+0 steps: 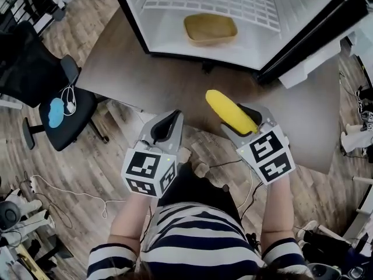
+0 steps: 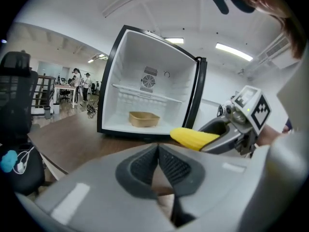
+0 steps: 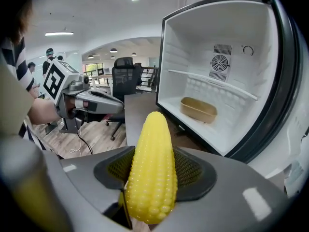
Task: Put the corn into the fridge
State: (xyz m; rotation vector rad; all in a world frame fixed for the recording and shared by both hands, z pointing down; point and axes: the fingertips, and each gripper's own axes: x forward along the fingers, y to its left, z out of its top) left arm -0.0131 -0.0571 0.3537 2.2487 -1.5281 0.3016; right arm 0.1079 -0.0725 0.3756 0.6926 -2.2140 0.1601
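When taken from the head view, shows the corn clamped by its thick end in the right gripper, outside the fridge, long axis slanting toward the fridge's open front, tip first. From the left gripper view, shows the left gripper pinched together on nothing, facing the fridge. From the right gripper view, shows pads squeezing the corn, tip toward the fridge.
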